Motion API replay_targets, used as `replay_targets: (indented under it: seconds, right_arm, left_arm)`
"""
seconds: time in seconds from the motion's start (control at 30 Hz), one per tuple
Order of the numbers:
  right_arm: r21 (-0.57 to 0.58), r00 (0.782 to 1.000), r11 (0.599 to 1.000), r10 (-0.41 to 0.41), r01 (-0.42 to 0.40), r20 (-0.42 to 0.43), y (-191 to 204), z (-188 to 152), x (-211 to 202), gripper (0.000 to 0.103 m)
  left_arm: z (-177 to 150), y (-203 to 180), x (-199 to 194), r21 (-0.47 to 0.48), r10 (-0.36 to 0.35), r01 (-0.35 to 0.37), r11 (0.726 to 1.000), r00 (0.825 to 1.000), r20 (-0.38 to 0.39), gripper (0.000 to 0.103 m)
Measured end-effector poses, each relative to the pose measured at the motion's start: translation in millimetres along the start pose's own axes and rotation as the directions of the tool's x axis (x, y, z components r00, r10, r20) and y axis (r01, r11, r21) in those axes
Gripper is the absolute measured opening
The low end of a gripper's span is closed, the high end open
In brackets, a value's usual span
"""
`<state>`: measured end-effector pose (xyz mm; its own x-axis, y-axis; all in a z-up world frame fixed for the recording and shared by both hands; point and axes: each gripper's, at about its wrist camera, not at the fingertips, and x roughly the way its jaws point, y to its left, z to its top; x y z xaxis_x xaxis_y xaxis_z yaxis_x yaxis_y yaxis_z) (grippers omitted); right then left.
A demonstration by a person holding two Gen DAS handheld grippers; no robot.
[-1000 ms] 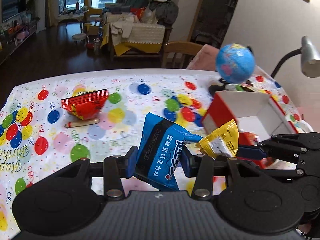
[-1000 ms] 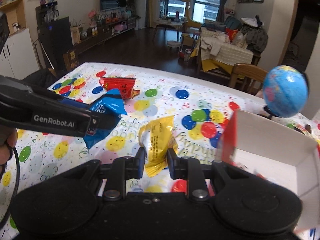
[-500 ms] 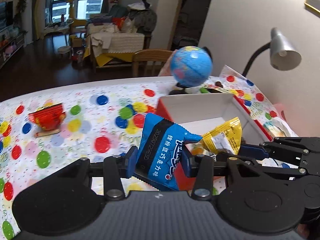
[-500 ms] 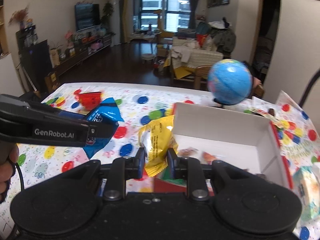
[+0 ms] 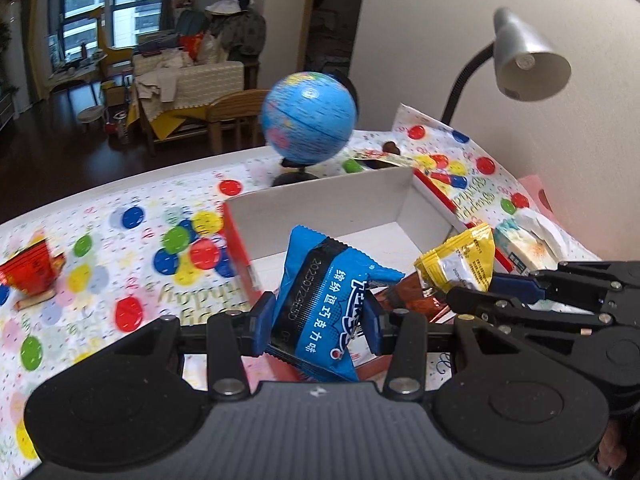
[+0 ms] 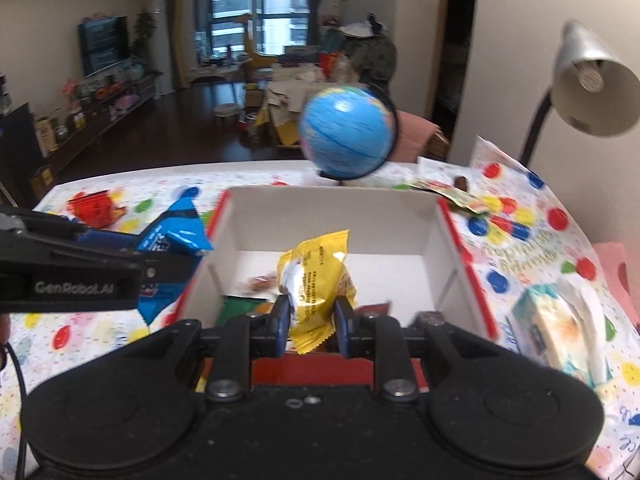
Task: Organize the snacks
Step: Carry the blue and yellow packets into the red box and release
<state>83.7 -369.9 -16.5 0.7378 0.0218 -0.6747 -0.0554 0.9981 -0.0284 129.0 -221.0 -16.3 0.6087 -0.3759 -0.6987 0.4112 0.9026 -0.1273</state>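
From the left wrist camera, the left gripper (image 5: pixel 316 320) is clenched on a blue snack packet (image 5: pixel 324 304), its pads squeezing the lower half of the pouch from both flat faces. The packet hangs above the near left corner of the white box (image 5: pixel 320 204), not yet inside it. It looks light, soft and puffy, with slick film that could slide, so a hold across the middle of the pouch seems safer than one on a crimped end. To the right of the box's near edge, the right gripper (image 5: pixel 448 292) carries a yellow packet (image 5: pixel 460 260). Beyond the box stands a globe (image 5: pixel 310 118), touching nothing; a desk lamp (image 5: pixel 528 60) rises behind the box's right side, and a tissue pack (image 5: pixel 528 240) lies just right of the box. A red snack bag (image 5: pixel 30 270) lies well left of the box on the table.

From the right wrist camera, the right gripper (image 6: pixel 312 320) is clamped on the yellow packet (image 6: pixel 316 280), pinching it near its lower end, and holds it over the near wall of the box (image 6: pixel 444 256), above several wrappers already lying inside. It too seems light and crinkly. The left gripper (image 6: pixel 172 268) with its blue packet (image 6: pixel 172 248) sits just left of the box's left wall. Nothing seems to block a drop into the box; the globe (image 6: pixel 346 132) and lamp (image 6: pixel 592 84) stand beyond its far side, where a long reach might catch them.
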Motion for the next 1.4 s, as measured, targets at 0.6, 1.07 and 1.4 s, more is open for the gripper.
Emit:
replay_targets:
  seconds: [0.6,1.07,1.4]
  right_arm:
    - [0.082,0.992,0.993,-0.079,0.087,-0.099,-63,-6,49,0.022]
    - [0.065,0.99,0.996,-0.058,0.066,-0.125,-62,-9,54,0.028]
    - [0.057,0.996,0.997,-0.038,0.043,-0.085,-53,-8,30,0.054]
  left_arm:
    - [15,-22,78,0.059,-0.008,0.014,0.998,0.995,-0.1,0.044]
    - [11,-24,93,0.056,-0.018,0.026,0.998,0.989,-0.148,0.063]
    - [9,-20,66,0.042,-0.012,0.017,0.999,0.995,-0.097,0.07]
